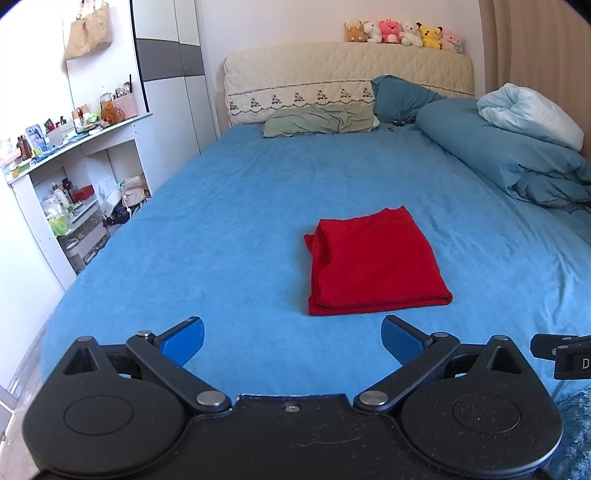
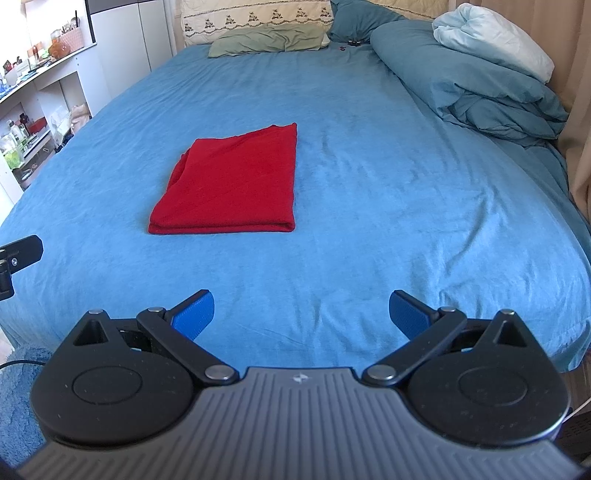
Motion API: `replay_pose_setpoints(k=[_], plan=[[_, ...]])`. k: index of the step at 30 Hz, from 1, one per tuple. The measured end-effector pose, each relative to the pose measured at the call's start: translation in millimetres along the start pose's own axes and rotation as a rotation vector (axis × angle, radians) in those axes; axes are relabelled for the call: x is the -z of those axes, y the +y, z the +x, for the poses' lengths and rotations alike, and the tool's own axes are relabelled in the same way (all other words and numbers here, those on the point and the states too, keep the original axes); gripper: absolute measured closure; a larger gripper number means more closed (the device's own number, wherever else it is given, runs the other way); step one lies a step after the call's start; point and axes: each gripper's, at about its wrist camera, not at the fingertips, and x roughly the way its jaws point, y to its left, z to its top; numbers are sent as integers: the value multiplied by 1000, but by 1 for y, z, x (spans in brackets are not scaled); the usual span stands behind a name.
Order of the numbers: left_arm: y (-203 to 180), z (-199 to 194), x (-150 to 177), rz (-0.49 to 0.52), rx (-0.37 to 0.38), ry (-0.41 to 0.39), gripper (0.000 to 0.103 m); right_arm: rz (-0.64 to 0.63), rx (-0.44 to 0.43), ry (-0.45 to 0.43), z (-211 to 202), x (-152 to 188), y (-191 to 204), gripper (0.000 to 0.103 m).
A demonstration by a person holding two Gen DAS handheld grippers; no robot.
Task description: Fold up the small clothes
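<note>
A red garment (image 1: 373,264) lies folded into a neat rectangle on the blue bed sheet (image 1: 240,206). It also shows in the right wrist view (image 2: 232,188), ahead and to the left. My left gripper (image 1: 291,341) is open and empty, held back from the garment's near edge, which lies ahead and slightly right. My right gripper (image 2: 301,314) is open and empty, further back over the sheet (image 2: 369,221). A part of the right gripper (image 1: 561,354) shows at the right edge of the left wrist view.
A rolled blue duvet (image 1: 517,155) and white blanket (image 1: 532,110) lie along the bed's right side. Pillows (image 1: 321,120) lie by the headboard (image 1: 332,74) with plush toys (image 1: 402,35) on top. Cluttered white shelves (image 1: 74,177) stand left of the bed.
</note>
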Motion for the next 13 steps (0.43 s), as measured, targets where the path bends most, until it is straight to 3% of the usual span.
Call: replay_pose_setpoints(k=[13], plan=[[4,1,-1,-5,-14,-12,0,0,-10,1,3,-3,-2,0]])
